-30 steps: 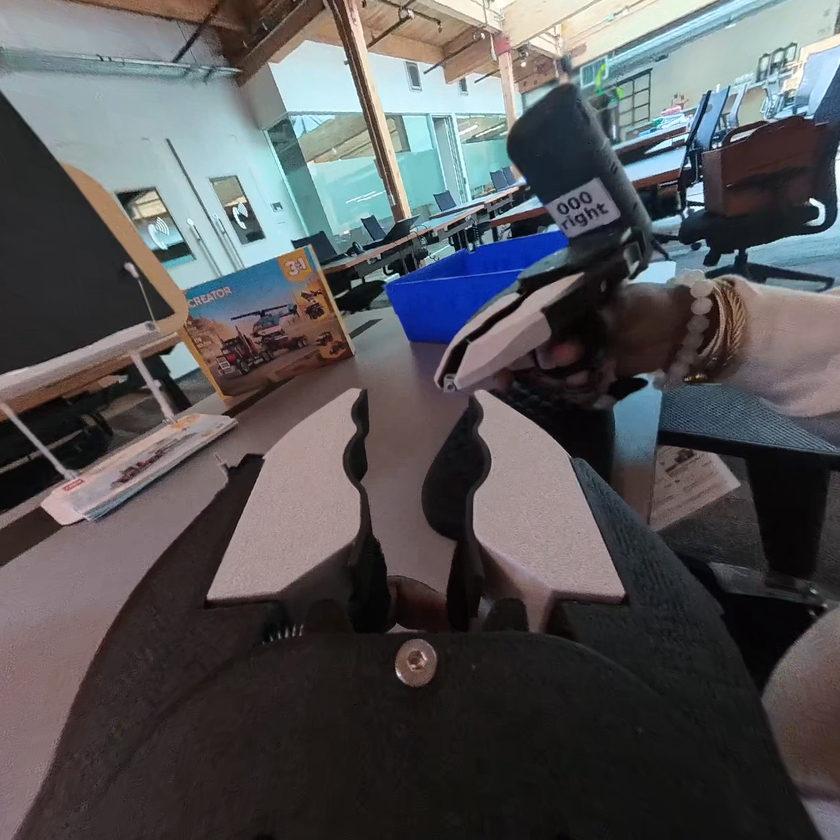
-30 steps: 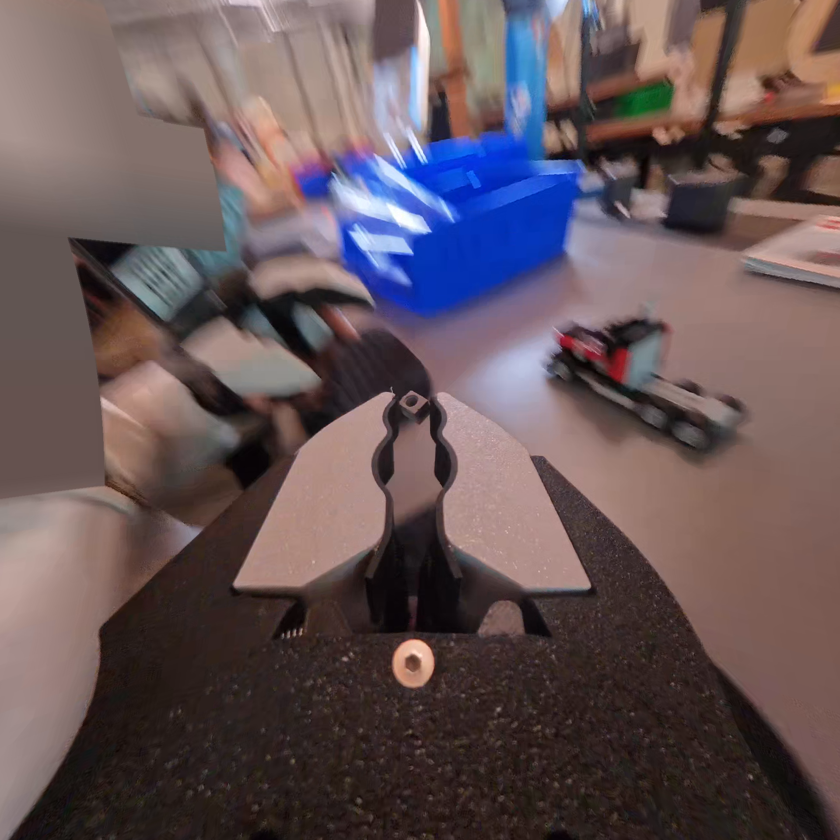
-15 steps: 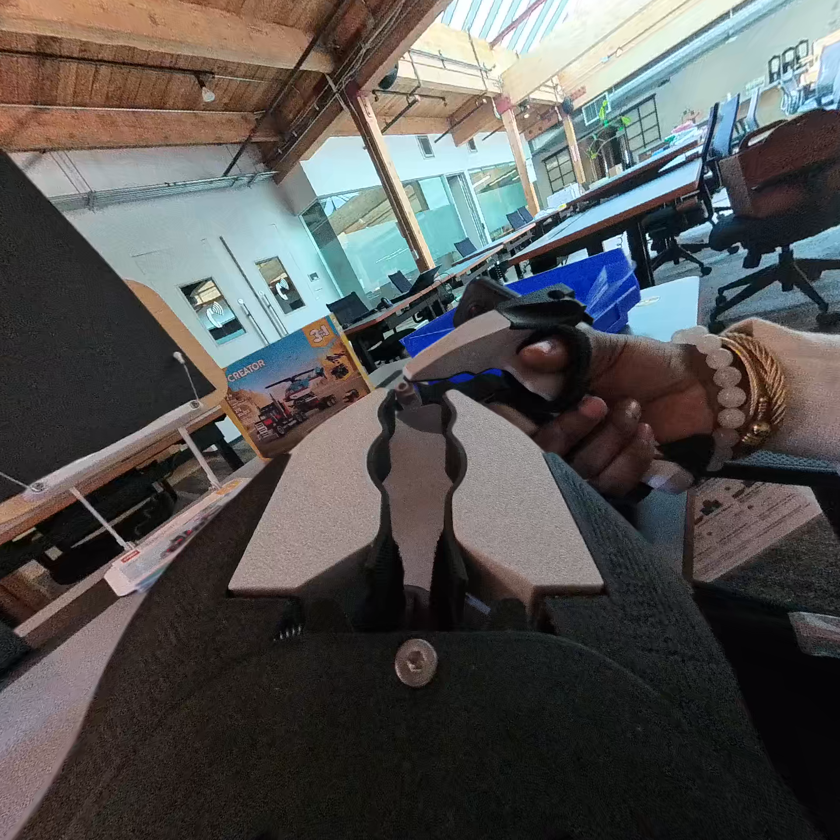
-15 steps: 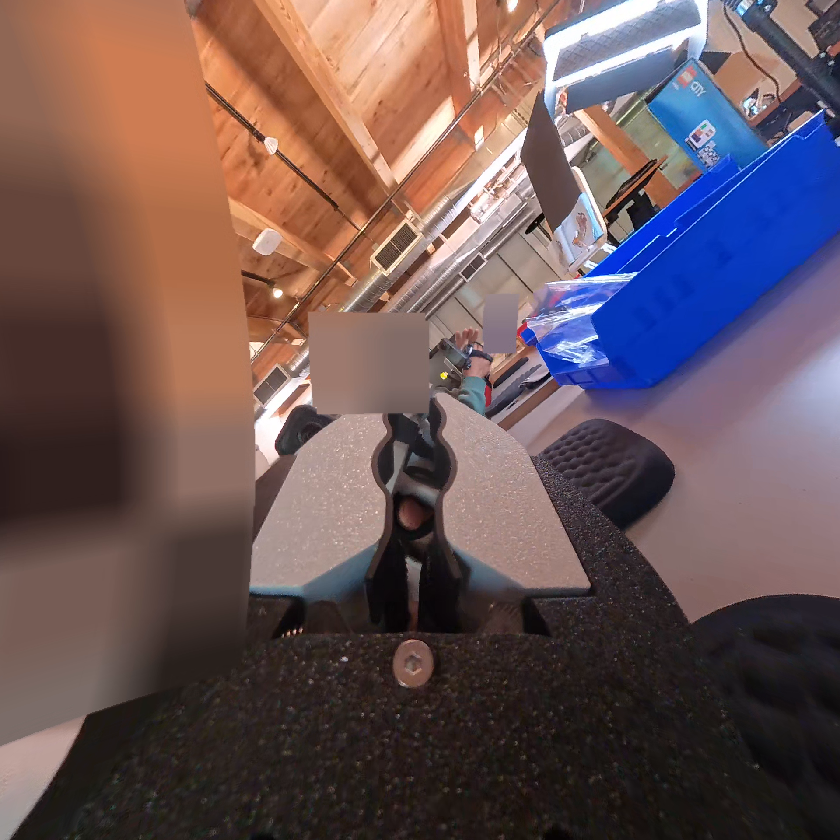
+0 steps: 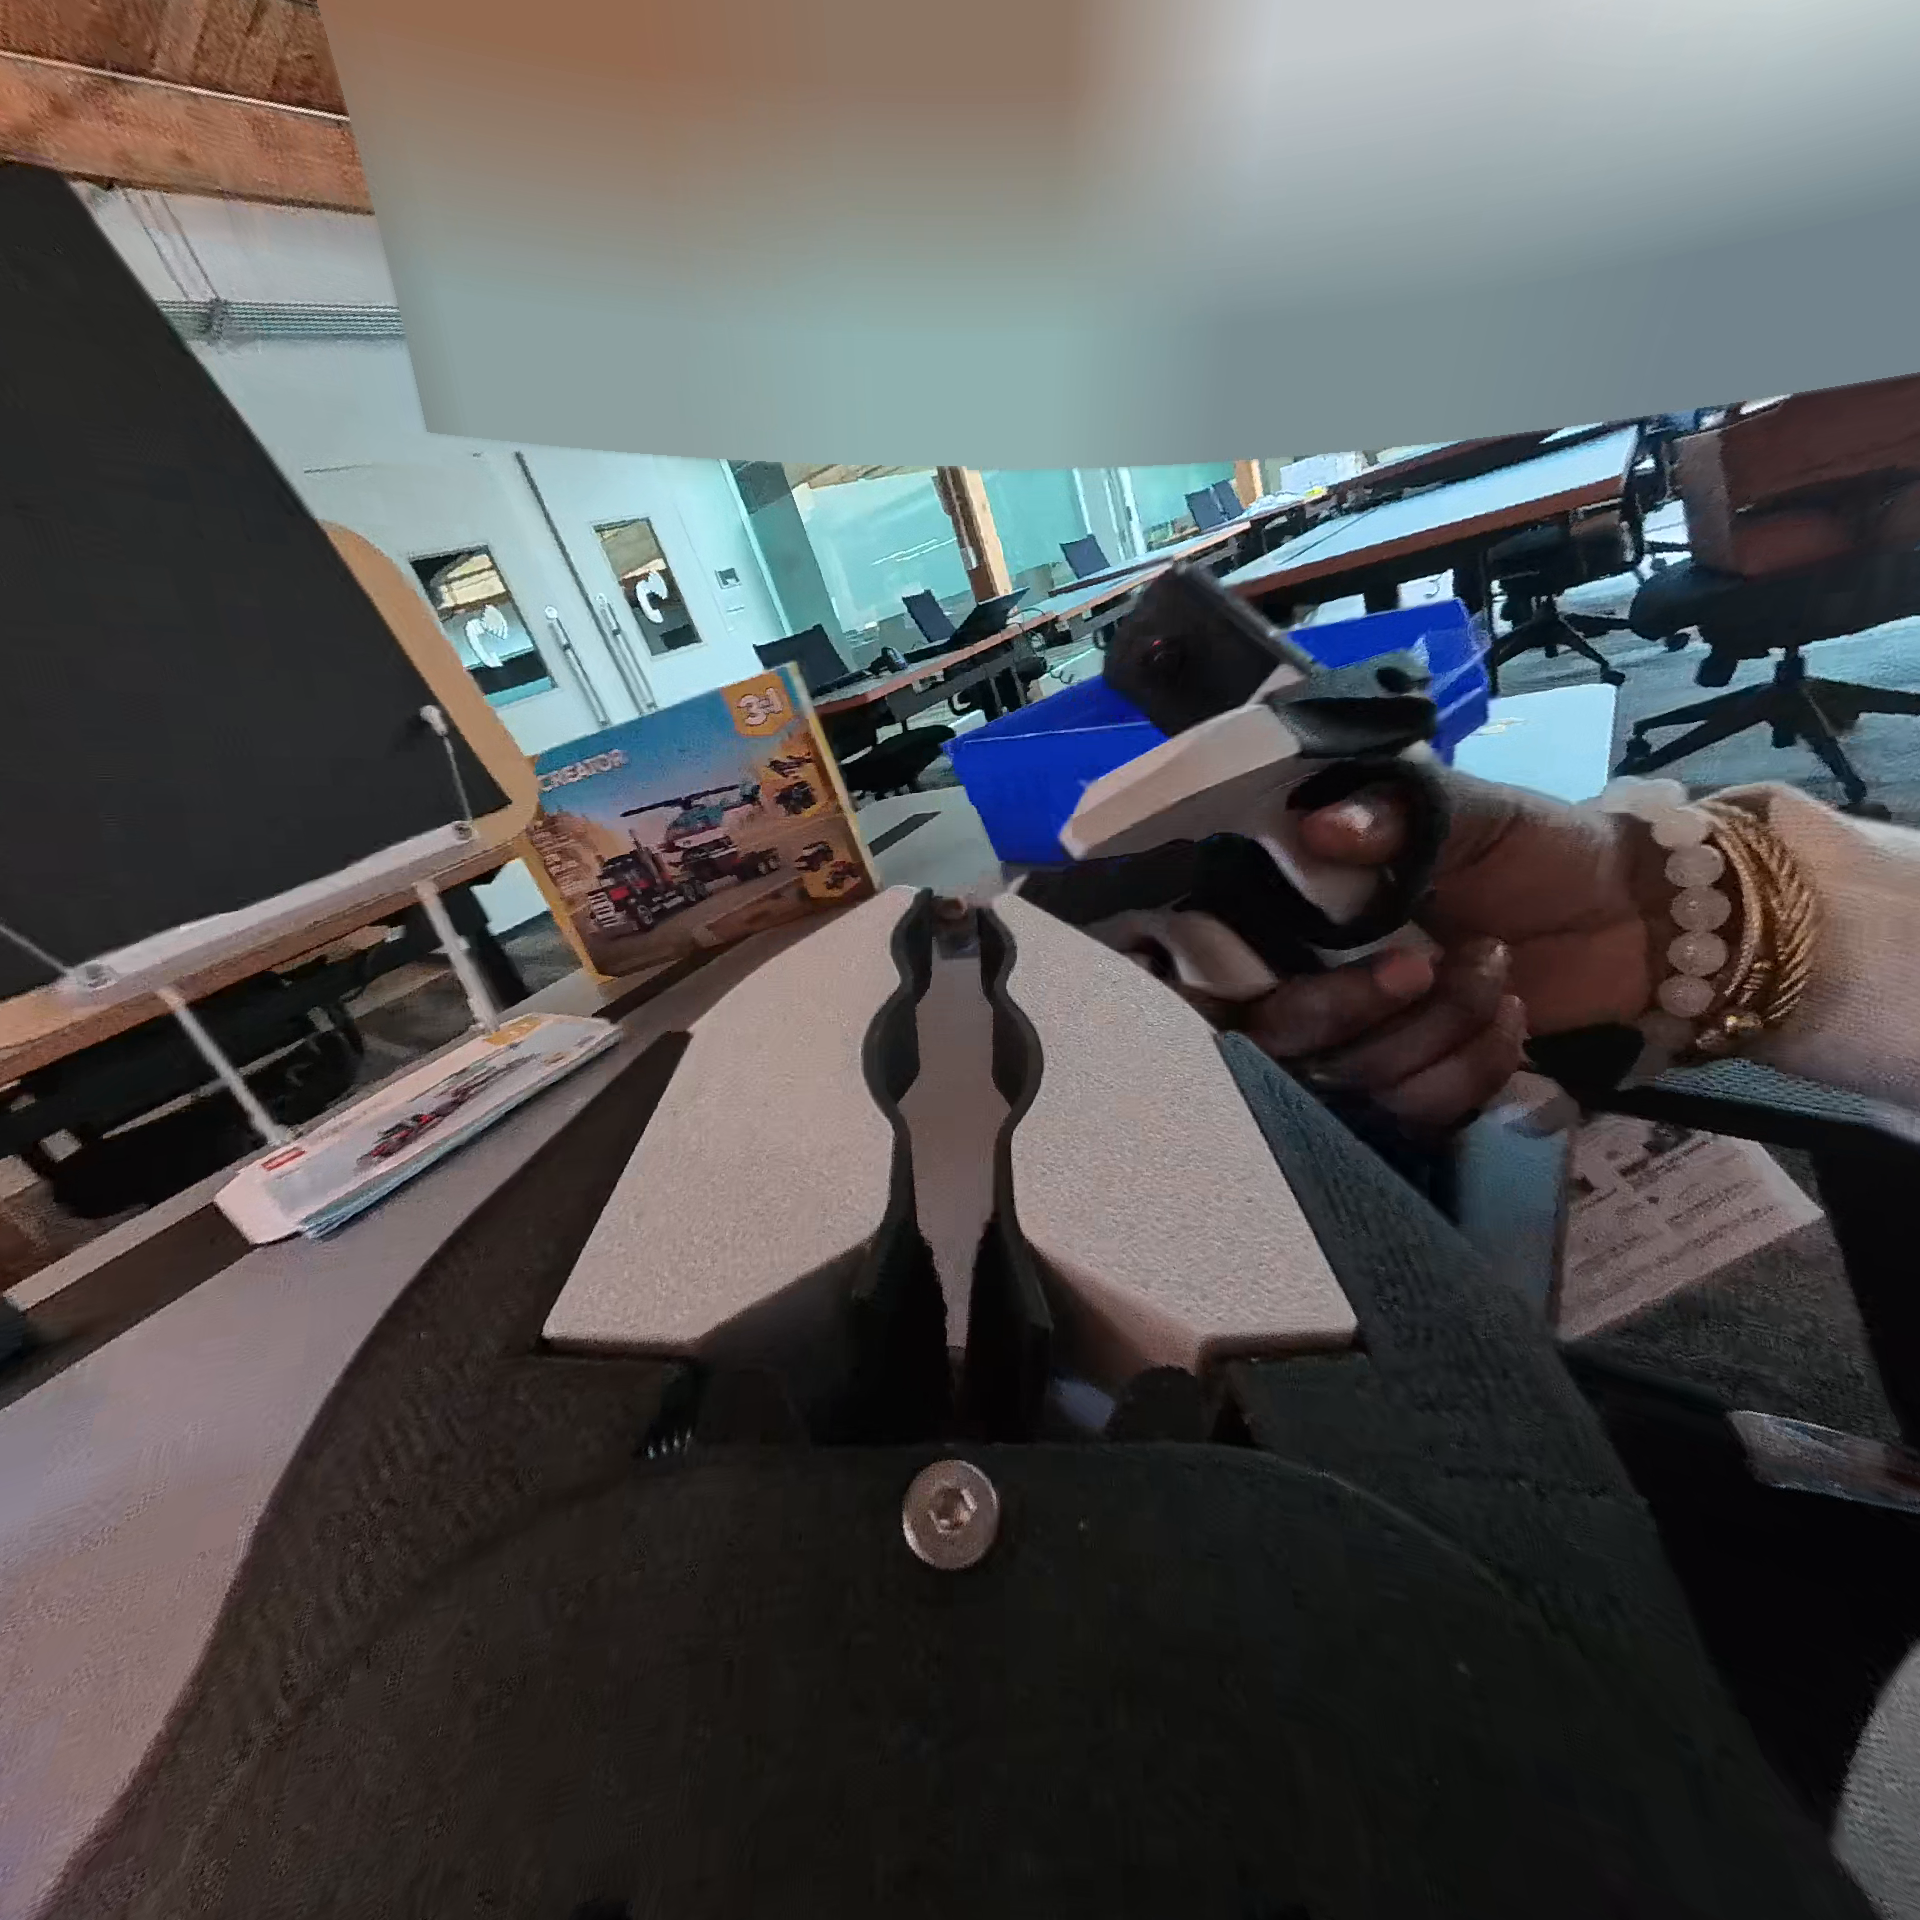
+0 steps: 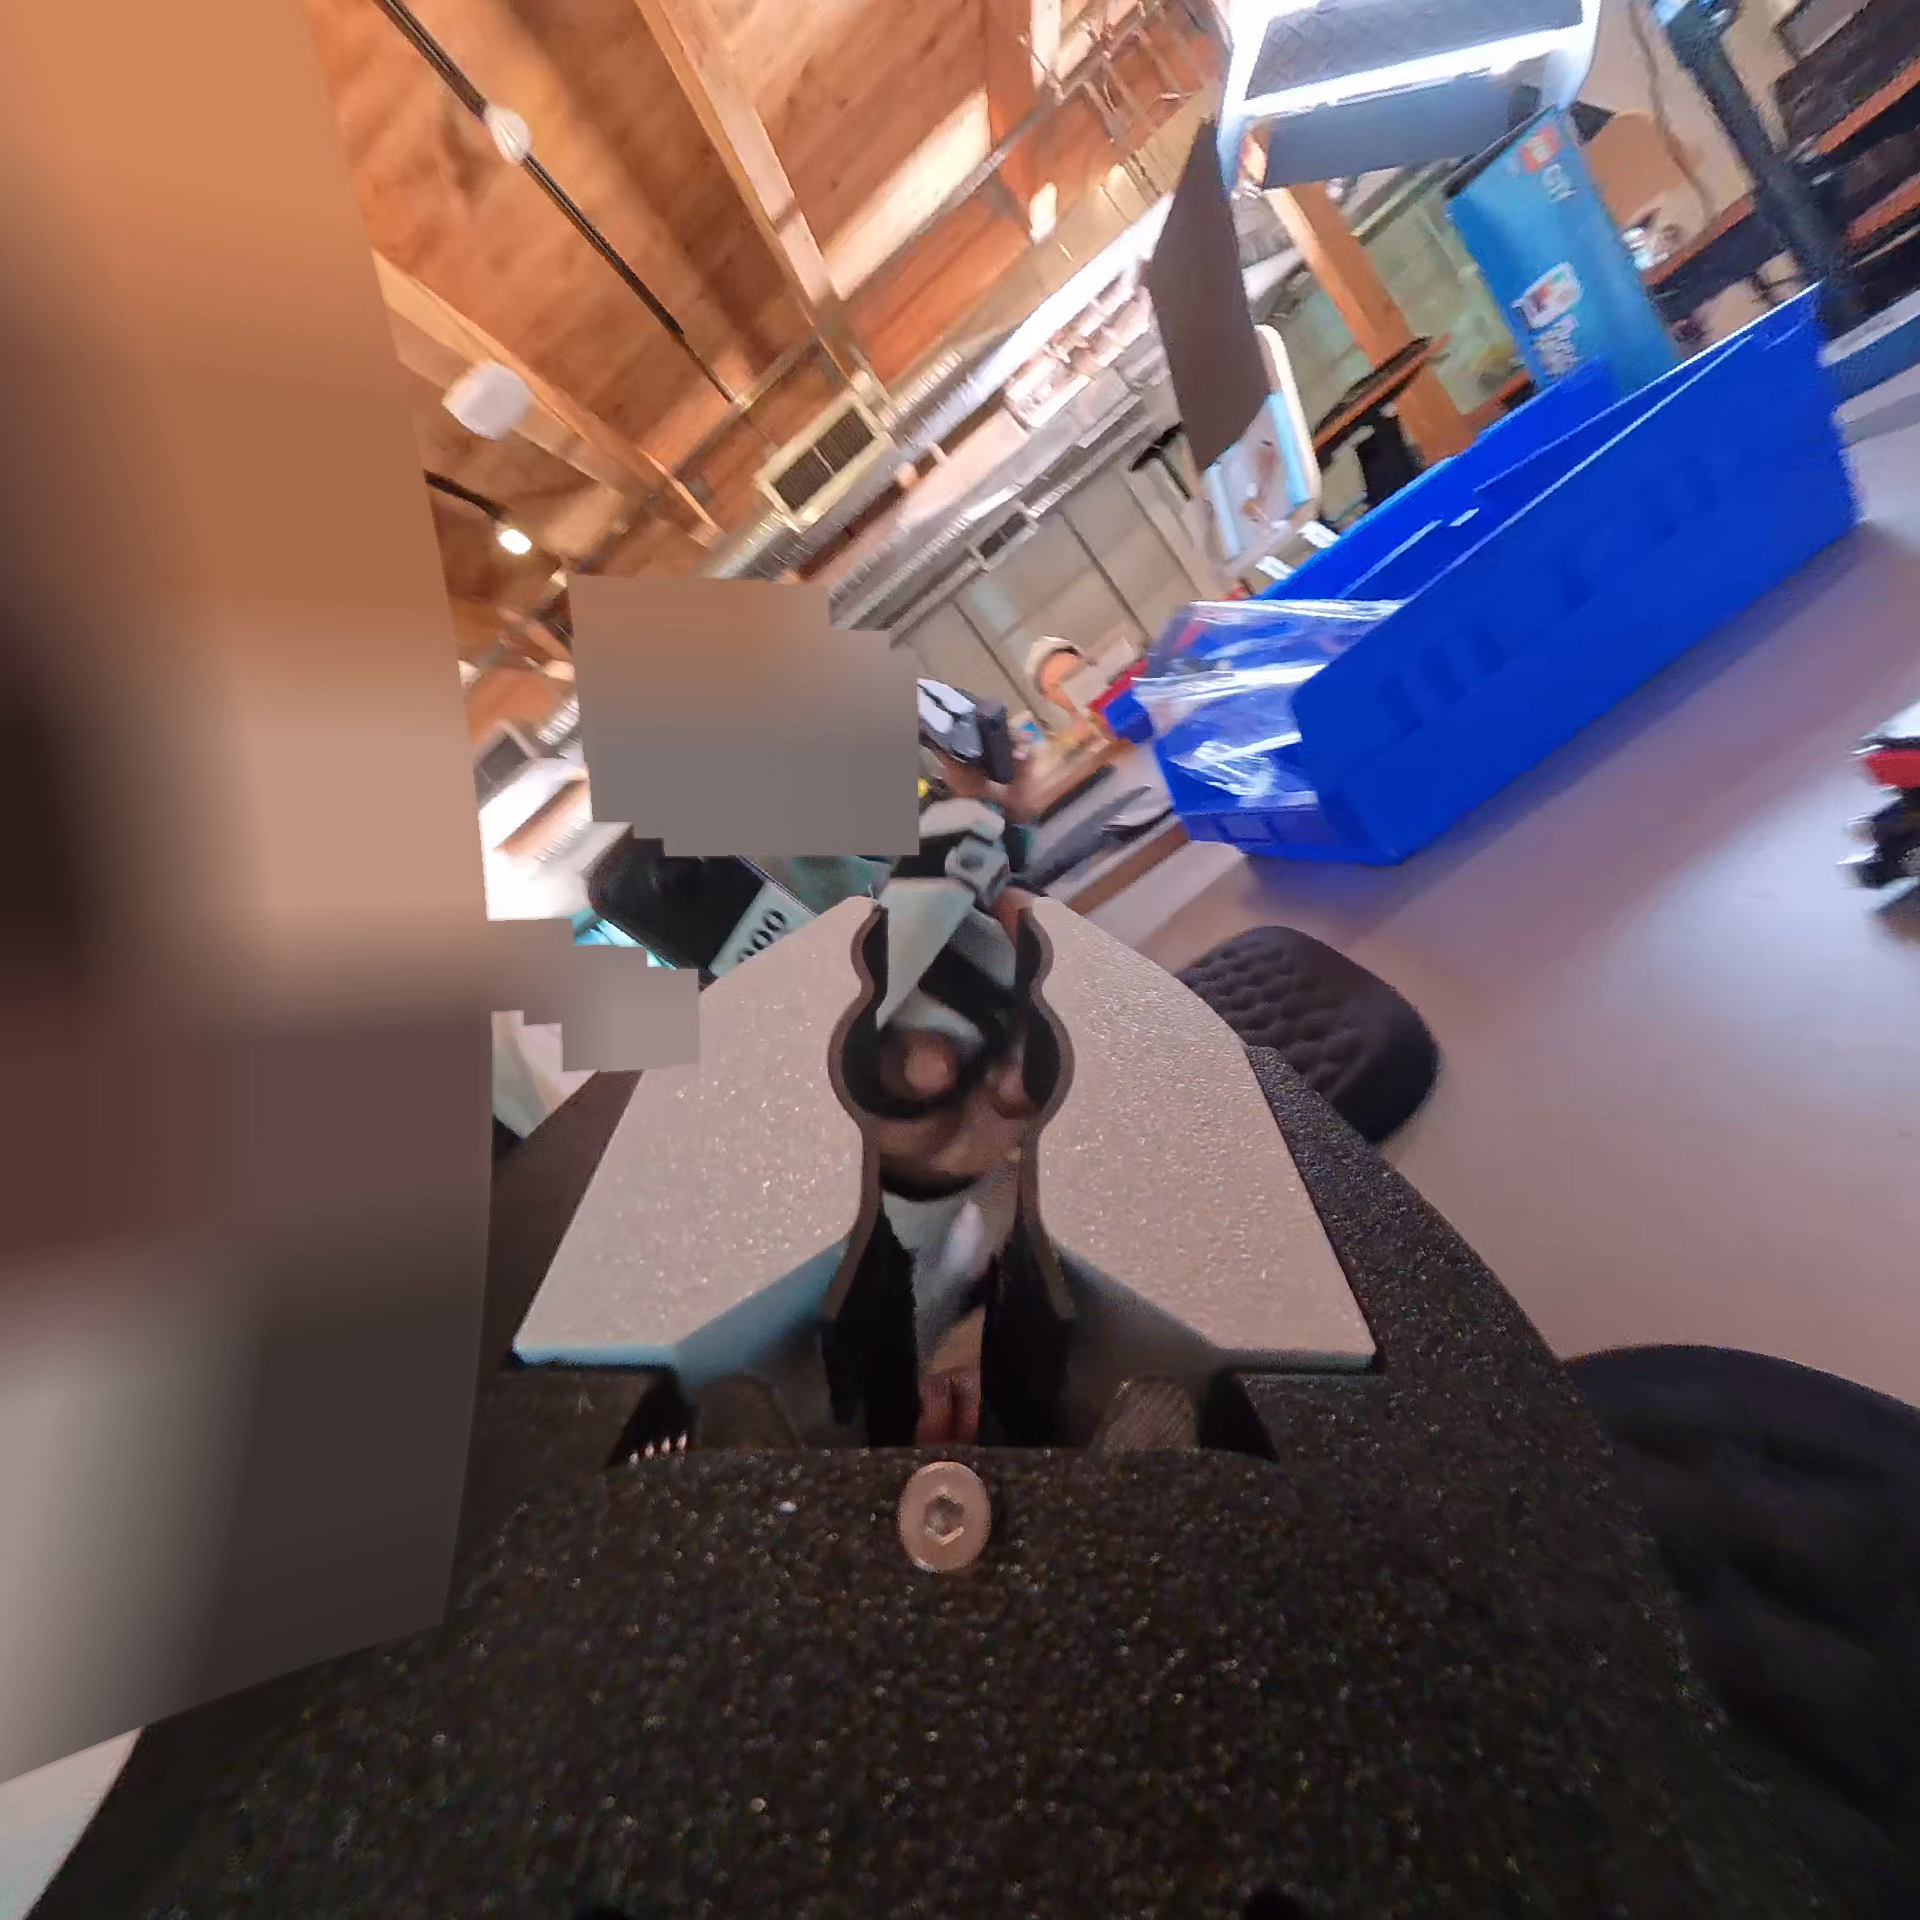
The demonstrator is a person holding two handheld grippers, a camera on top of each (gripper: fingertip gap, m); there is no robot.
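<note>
Left claw (image 5: pixel 954 920) pinches a tiny dark piece (image 5: pixel 954 935) at its tips; right claw (image 5: pixel 1023 883) hovers at 3 o'clock, grip unclear.

A small dark piece (image 5: pixel 954 928) sits between the left gripper's (image 5: pixel 954 920) fingertips, too small and blurred to identify. The right gripper's (image 5: pixel 1049 868) fingertips are smeared by motion, so their state cannot be told. In the right wrist view, a toy vehicle (image 6: pixel 1891 805) is cut off by the right edge, and the blue bin's (image 6: pixel 1558 665) contents under clear plastic are unreadable.
</note>
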